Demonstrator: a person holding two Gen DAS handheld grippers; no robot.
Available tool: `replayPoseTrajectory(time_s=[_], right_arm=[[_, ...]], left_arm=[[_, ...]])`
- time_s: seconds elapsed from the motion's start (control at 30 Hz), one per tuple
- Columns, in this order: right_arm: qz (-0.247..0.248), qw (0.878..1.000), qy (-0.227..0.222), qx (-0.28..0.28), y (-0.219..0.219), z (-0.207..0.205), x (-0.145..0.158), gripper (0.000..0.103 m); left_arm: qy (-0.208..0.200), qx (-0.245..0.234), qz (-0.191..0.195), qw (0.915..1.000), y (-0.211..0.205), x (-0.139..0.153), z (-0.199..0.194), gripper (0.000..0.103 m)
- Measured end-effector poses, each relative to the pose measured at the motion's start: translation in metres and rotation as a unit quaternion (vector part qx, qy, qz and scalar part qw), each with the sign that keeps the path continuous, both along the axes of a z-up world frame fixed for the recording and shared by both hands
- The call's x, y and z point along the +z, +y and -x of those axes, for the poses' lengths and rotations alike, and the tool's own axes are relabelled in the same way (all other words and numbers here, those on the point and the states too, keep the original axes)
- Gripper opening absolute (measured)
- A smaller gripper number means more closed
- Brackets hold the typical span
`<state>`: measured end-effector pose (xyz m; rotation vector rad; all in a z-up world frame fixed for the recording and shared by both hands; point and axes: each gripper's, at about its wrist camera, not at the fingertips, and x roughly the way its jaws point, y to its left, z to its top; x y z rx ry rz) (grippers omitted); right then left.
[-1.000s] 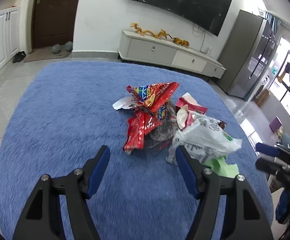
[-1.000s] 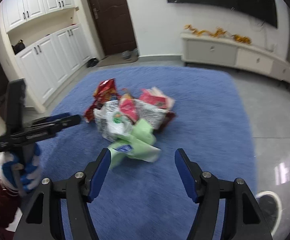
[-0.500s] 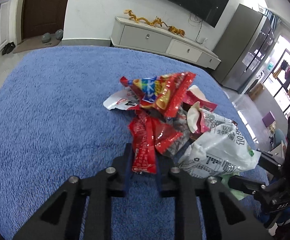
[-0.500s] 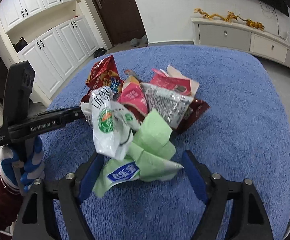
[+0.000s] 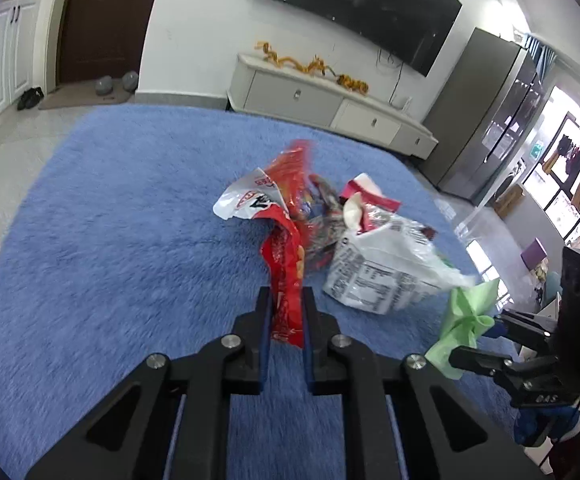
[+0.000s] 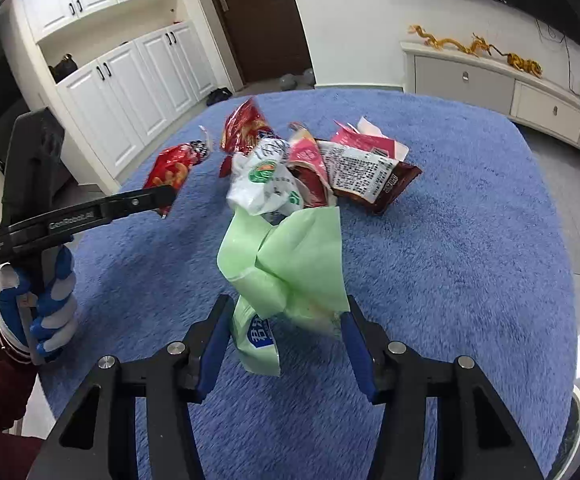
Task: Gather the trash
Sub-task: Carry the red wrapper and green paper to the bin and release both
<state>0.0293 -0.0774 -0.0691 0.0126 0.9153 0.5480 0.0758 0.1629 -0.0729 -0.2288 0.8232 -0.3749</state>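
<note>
On the blue rug (image 5: 110, 240), left gripper (image 5: 286, 312) clamps a red wrapper (image 5: 286, 280), right gripper (image 6: 286, 332) jaws closing around a green bag (image 6: 290, 256); the remaining pile (image 6: 329, 168) is uncollected.

A heap of wrappers (image 6: 329, 168) lies mid-rug (image 6: 469, 260). A bag (image 6: 290, 264) lies before it. The cabinet (image 6: 501, 88) stands behind, cupboards (image 6: 130, 92) left.

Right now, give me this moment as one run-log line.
left gripper: shut on red snack wrapper | right gripper: closing around green bag | remaining wrappers: piled on blue rug
</note>
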Motion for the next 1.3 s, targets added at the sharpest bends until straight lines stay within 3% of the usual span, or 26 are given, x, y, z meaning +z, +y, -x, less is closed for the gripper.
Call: replayPoseTrajectory(time_s=[0.33, 0.5, 0.63, 0.83, 1.07, 1.3], right_arm=[[-0.045, 0.997, -0.053, -0.038, -0.05, 0.044, 0.034, 0.049], [-0.061, 0.99, -0.081, -0.1, -0.104, 0.064, 0.05, 0.049], [-0.063, 0.98, -0.091, -0.165, -0.165, 0.081, 0.05, 0.049], [-0.034, 0.957, -0.07, -0.281, -0.268, 0.098, 0.018, 0.049], [-0.033, 0.928, -0.006, -0.37, -0.354, 0.103, -0.053, 0.05], [-0.056, 0.905, 0.043, -0.419, -0.416, 0.106, -0.107, 0.057]], left_arm=[[-0.049, -0.021, 0.003, 0.9986, -0.017, 0.056, 0.05, 0.012], [-0.07, -0.08, -0.006, 0.9943, -0.077, 0.081, 0.057, 0.012], [-0.065, -0.148, -0.008, 0.9868, -0.148, 0.088, 0.053, 0.012], [-0.026, -0.253, -0.025, 0.9669, -0.279, 0.071, 0.043, 0.012], [0.023, -0.364, -0.049, 0.93, -0.428, 0.033, 0.041, 0.012], [0.076, -0.404, -0.072, 0.9085, -0.521, -0.012, 0.032, 0.014]])
